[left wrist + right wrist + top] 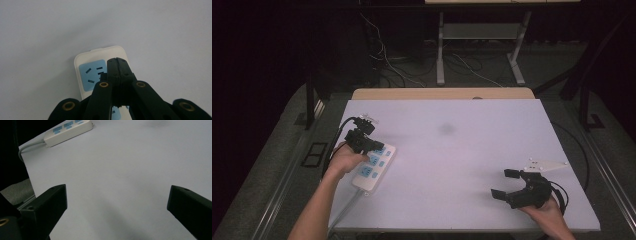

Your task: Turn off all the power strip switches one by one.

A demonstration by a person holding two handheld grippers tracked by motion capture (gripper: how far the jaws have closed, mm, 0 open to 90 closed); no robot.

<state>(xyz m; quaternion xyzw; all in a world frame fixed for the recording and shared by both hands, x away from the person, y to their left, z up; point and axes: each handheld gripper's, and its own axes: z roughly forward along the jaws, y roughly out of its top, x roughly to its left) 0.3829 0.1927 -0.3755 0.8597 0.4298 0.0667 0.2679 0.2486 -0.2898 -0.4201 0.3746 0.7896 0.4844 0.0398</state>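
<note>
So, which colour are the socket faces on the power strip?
Light blue, set in the white power strip; the left gripper view shows this best, under the shut left gripper.

White tabletop (pixel 462 150) with one power strip (pixel 373 170)

The white power strip, with blue socket faces, lies flat near the tabletop's left edge, angled, its grey cord (pixel 30 146) running off that edge; a faint dark smudge (pixel 446 128) marks the far middle.
</note>
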